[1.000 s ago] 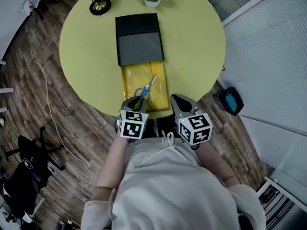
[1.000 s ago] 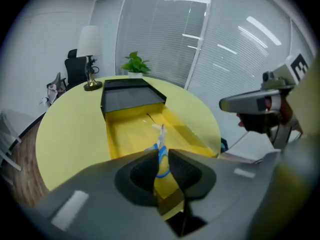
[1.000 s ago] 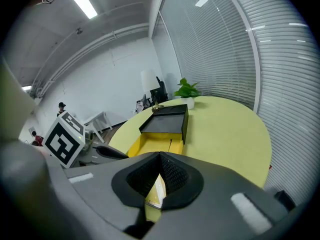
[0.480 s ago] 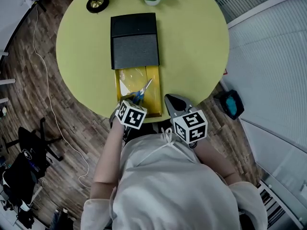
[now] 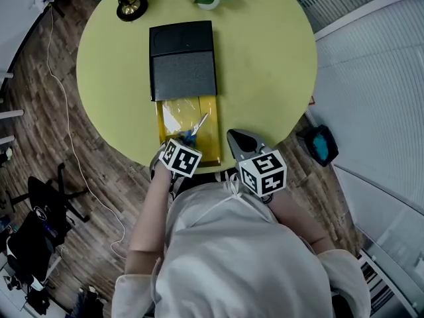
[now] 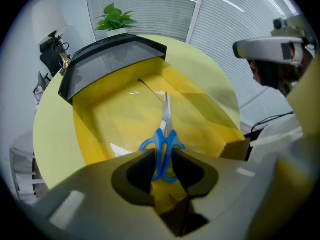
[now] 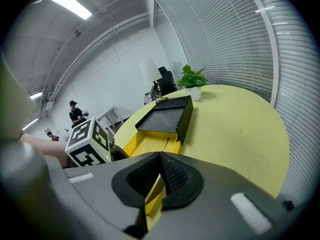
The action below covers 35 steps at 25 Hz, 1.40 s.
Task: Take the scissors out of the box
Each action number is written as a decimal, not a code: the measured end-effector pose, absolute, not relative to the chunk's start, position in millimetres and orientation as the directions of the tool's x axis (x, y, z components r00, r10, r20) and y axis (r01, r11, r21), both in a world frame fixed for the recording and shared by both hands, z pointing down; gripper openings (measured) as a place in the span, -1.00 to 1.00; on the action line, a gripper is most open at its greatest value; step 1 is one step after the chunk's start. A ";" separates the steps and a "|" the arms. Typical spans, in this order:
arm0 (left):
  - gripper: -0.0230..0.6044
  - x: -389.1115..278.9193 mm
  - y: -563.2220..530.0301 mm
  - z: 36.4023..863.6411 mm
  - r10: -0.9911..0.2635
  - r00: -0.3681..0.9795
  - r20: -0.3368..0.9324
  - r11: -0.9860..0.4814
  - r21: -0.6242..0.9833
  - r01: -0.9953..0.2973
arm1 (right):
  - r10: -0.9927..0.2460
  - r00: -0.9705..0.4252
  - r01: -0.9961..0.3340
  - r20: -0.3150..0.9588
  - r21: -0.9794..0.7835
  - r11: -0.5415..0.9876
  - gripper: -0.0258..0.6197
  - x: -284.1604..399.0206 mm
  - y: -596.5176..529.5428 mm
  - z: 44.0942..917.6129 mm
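**Left tool [image 5: 181,141] sinks onto the scissors [image 5: 197,126] since a second ago**

Head view: the left tool has dropped and tipped steeply down into the pulled-out yellow tray of the box [image 5: 211,144], at the near edge of the round worktop [image 5: 265,58]. The scissors lie in that tray, with their blue handles under the tool's tip and the blades pointing away. The right tool [image 5: 236,138] hovers just beside the tray.

Left gripper view: the jaws stand spread and are closing. The blue handles lie between them, with gaps on both sides.

Right gripper view: the jaws are pressed together at the tips, pinching nothing, above the worktop's edge.
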<state>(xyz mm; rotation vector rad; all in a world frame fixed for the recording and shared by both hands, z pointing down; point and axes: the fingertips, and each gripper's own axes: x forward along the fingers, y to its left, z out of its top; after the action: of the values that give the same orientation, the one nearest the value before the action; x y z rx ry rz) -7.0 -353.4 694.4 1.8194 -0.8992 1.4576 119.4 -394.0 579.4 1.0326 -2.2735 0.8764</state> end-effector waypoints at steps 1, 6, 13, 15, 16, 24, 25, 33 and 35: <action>-0.58 -6.9 -353.8 694.8 -0.119 0.154 0.981 -0.573 0.059 -0.817 | -0.475 -0.592 -0.789 0.651 -0.348 0.507 -0.92 120.0 -395.4 579.4; -0.64 -9.2 -353.6 694.1 -0.112 0.165 0.980 -0.579 0.071 -0.812 | -0.482 -0.582 -0.797 0.655 -0.344 0.496 -0.92 123.3 -396.6 579.1; -0.64 -8.0 -351.4 677.9 -0.186 0.185 0.965 -0.545 0.055 -0.837 | -0.490 -0.574 -0.803 0.655 -0.335 0.493 -0.92 121.6 -392.6 574.3; -0.64 -6.2 -351.6 669.2 -0.217 0.206 0.954 -0.535 0.061 -0.843 | -0.495 -0.575 -0.803 0.651 -0.335 0.493 -0.92 119.2 -392.4 572.0; -0.64 -5.8 -351.9 663.7 -0.233 0.218 0.948 -0.530 0.064 -0.846 | -0.498 -0.575 -0.803 0.649 -0.333 0.494 -0.92 117.8 -392.2 570.4; -0.64 -7.1 -362.2 601.3 -0.405 0.301 0.863 -0.491 0.073 -0.868 | -0.527 -0.583 -0.795 0.618 -0.303 0.525 -0.92 102.4 -395.1 550.2; -0.64 -7.2 -365.5 591.8 -0.431 0.310 0.847 -0.486 0.071 -0.871 | -0.535 -0.585 -0.794 0.610 -0.298 0.529 -0.92 100.8 -396.9 545.8; -0.64 -14.8 -411.6 484.9 -0.742 0.339 0.578 -0.397 0.029 -0.917 | -0.626 -0.588 -0.795 0.512 -0.224 0.564 -0.92 95.9 -424.0 492.1; -0.64 -16.9 -420.1 455.3 -0.796 0.339 0.502 -0.380 0.022 -0.925 | -0.651 -0.590 -0.796 0.478 -0.209 0.568 -0.92 96.3 -431.0 475.2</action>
<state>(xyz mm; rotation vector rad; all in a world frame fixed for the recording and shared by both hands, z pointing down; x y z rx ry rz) -16.9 -420.1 455.3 2.3044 -1.5341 0.6021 96.3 -431.0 475.2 1.1799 -2.4564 0.5816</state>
